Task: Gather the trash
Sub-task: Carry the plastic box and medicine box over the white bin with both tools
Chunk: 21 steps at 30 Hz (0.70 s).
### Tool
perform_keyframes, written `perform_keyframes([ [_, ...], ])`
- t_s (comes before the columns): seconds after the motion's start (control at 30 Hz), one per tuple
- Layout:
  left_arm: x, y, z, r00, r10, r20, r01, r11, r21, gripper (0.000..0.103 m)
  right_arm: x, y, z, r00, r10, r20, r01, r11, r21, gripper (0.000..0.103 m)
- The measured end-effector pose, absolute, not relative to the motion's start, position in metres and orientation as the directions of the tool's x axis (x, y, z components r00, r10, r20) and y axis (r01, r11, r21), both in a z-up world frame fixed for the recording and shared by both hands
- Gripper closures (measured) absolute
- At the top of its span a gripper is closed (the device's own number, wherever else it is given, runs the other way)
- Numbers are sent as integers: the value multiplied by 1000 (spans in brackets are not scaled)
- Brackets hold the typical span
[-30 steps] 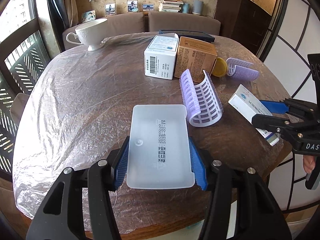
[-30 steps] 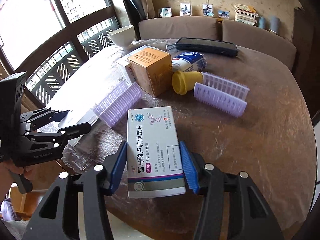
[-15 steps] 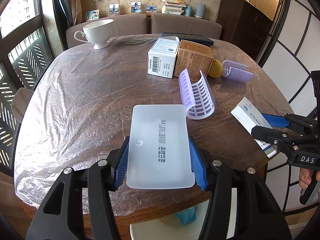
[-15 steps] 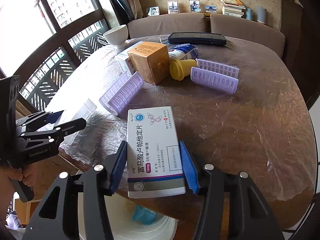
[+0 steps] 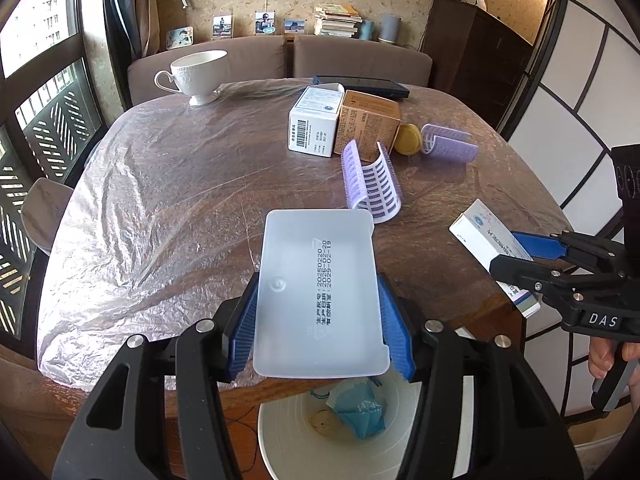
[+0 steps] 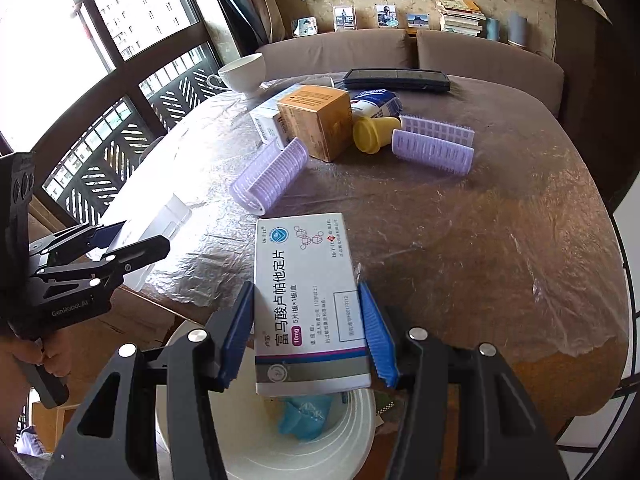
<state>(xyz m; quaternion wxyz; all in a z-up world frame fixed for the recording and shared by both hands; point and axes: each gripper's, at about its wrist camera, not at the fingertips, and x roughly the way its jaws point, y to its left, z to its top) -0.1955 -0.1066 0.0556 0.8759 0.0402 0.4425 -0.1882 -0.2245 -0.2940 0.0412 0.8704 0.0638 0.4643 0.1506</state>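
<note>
A frosted plastic tray (image 5: 318, 292), bottom up with a printed date, and a white medicine box (image 6: 310, 300) hang at the table's edge above a white bin (image 5: 288, 440) holding blue scraps

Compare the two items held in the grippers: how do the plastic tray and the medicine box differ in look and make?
The plastic tray is frosted, translucent white with only a small printed date; the medicine box is opaque card with bold characters and a purple band. The tray is a shallow shell; the box is a closed carton. The left gripper holds the tray, the right gripper the box. Both are rectangular, clamped by their long sides, above the white bin.
</note>
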Motion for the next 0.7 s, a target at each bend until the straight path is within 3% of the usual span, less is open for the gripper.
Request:
perform_keyframes([
  [0.7,-254,-98,58,473,-363,-803,478,871,-112,47,-287,-273,45,493,330,-805,-213,943,256,52],
])
